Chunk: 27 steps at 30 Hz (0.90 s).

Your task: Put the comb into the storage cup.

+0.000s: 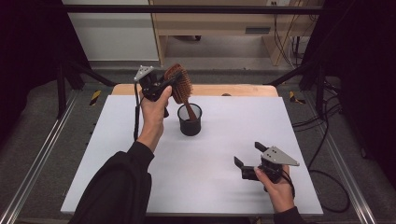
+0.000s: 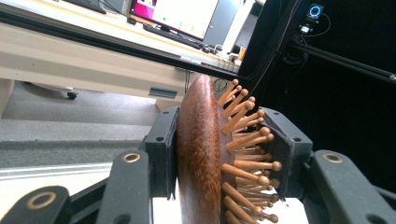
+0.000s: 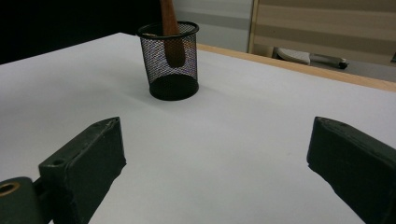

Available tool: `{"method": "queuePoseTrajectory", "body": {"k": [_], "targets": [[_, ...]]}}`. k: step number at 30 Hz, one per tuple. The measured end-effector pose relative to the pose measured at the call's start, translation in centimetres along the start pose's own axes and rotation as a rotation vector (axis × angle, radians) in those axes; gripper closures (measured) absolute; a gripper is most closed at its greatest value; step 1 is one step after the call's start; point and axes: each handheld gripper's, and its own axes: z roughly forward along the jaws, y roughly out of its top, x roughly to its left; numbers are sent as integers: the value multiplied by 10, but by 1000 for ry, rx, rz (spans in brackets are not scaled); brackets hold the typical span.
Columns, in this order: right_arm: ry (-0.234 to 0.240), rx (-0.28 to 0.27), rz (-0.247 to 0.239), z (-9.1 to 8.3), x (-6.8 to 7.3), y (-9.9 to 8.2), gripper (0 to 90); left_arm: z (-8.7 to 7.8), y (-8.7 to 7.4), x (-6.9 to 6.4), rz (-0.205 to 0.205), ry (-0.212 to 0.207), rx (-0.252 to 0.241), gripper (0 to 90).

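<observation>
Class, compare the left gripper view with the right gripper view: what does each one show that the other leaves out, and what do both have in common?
Left gripper view alone: the left gripper shut on the hairbrush head, one jaw on its smooth back, the other against the wooden bristles, with a monitor behind.

Right gripper view alone: the right gripper open over the white table, and the black mesh cup.

Shared: the hairbrush, whose handle stands in the cup.

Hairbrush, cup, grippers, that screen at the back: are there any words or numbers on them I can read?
None can be read.
Hairbrush: plain wood, no writing.
Mesh cup: no label.
Left gripper and right gripper: no markings.
Monitor in the left gripper view: bright screen, its content too blurred to read.
Small round display: too small.
</observation>
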Motion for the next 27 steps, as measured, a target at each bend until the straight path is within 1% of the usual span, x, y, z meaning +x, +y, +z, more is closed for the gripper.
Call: {"method": "queuePoseTrajectory", "body": {"k": [9,18,27], "targets": [[9,3,8,0,0,0,42,1,-4,1,-3,3,4,514],[10,6,6,1,0,0,41,2,-6,1,-9,2,4,513],[11,7,8,1,0,0,41,2,-11,3,-22,4,7,513]]}}
